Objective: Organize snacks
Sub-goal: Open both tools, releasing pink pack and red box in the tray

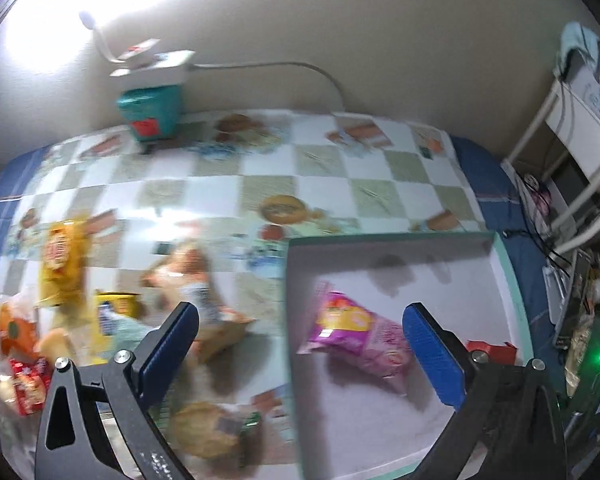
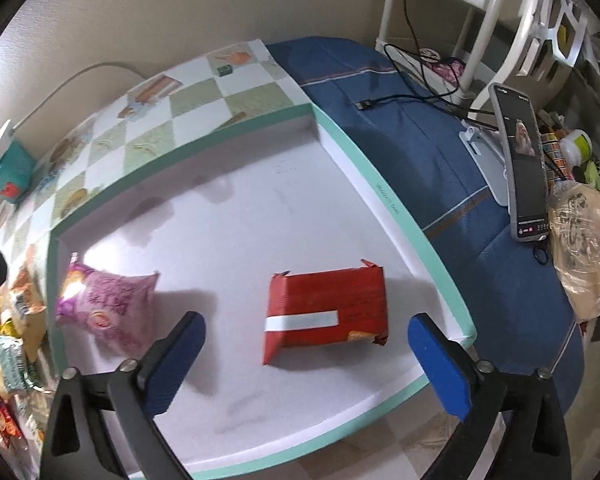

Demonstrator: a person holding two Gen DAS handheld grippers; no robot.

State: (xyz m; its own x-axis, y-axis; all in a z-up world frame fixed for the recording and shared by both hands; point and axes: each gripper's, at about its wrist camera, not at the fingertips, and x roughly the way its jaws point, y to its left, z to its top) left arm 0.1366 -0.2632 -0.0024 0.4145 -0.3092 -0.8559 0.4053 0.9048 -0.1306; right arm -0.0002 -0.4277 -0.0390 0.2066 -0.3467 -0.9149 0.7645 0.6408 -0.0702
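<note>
A: Where are the snacks now?

B: The white box (image 2: 260,208) with its green rim is the biggest thing. Inside lie the red packet (image 2: 326,312) near the centre and the pink bag (image 2: 108,300) at about nine o'clock from it. My right gripper (image 2: 306,364) stands wide open above the red packet and holds nothing. My left gripper (image 1: 300,356) is also wide open and empty.

A: And the next step?

B: I think I should fetch another snack from the pile (image 1: 56,308) and lower it flat beside those two.

A: Do the views differ?

B: Only the right view shows the phone (image 2: 520,168); only the left shows the yellow bag (image 1: 62,258).
</note>
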